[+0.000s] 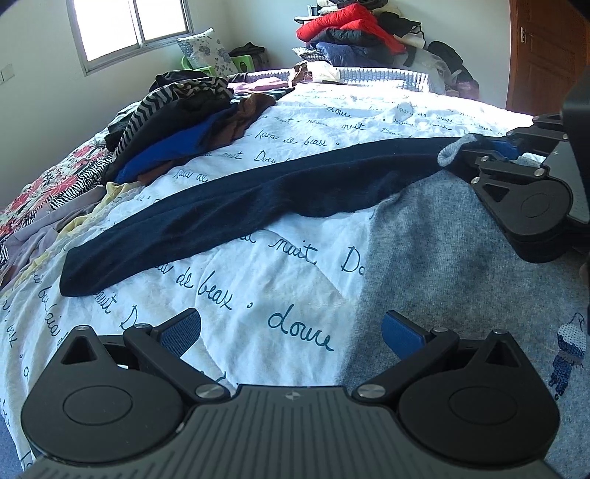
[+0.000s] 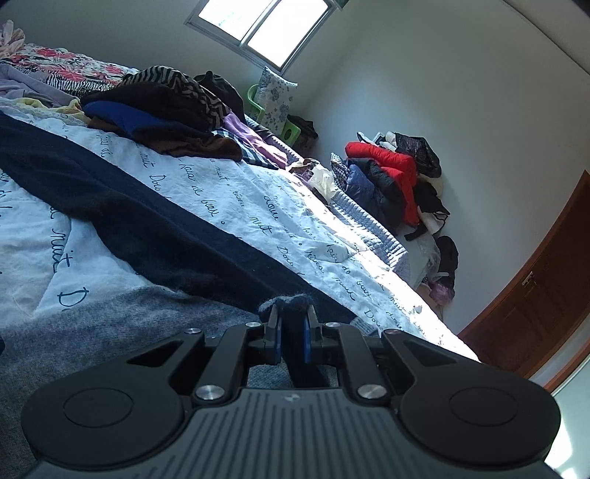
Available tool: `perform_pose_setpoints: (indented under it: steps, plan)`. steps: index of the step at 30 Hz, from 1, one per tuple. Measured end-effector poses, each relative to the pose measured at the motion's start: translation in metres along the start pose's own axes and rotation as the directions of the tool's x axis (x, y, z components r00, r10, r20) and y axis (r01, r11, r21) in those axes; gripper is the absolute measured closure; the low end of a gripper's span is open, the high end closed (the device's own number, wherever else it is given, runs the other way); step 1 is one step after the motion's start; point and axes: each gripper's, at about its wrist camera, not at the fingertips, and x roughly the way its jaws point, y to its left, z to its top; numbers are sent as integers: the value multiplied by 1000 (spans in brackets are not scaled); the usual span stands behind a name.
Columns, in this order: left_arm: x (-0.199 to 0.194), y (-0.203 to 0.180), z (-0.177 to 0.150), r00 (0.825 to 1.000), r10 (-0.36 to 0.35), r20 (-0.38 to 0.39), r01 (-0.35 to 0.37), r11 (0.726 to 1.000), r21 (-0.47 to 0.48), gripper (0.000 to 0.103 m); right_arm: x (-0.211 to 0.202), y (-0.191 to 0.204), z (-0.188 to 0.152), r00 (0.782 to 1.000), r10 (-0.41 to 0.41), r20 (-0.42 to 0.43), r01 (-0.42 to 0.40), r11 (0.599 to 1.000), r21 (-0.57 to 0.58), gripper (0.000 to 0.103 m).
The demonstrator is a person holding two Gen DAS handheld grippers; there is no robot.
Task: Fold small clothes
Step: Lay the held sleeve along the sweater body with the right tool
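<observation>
A grey knit sweater [image 1: 461, 258] with navy sleeves lies flat on the white bedspread [image 1: 258, 287] with blue script. One navy sleeve [image 1: 221, 210] stretches left across the bed. My left gripper [image 1: 291, 331] is open and empty, low over the sweater's left edge. My right gripper [image 1: 486, 147] is shut on the sweater's shoulder fabric at the upper right. In the right wrist view the right gripper [image 2: 293, 331] pinches a bunch of grey and navy knit [image 2: 291, 302], with the sleeve [image 2: 129, 210] running away to the upper left.
A heap of dark, striped and blue clothes [image 1: 177, 121] sits on the bed's far left. A floral blanket [image 1: 48, 184] lies beyond it. A pile with a red jacket [image 1: 350, 25] stands past the bed's far end. A wooden door [image 1: 545, 59] is at right.
</observation>
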Motion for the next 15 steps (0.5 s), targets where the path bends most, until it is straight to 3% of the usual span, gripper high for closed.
perform_pose_setpoints:
  steps: [15]
  plan:
    - [5,23,3,998,54,-18,-55,998,-39,0,12,12,8,999,51,17,-52,997,65,92]
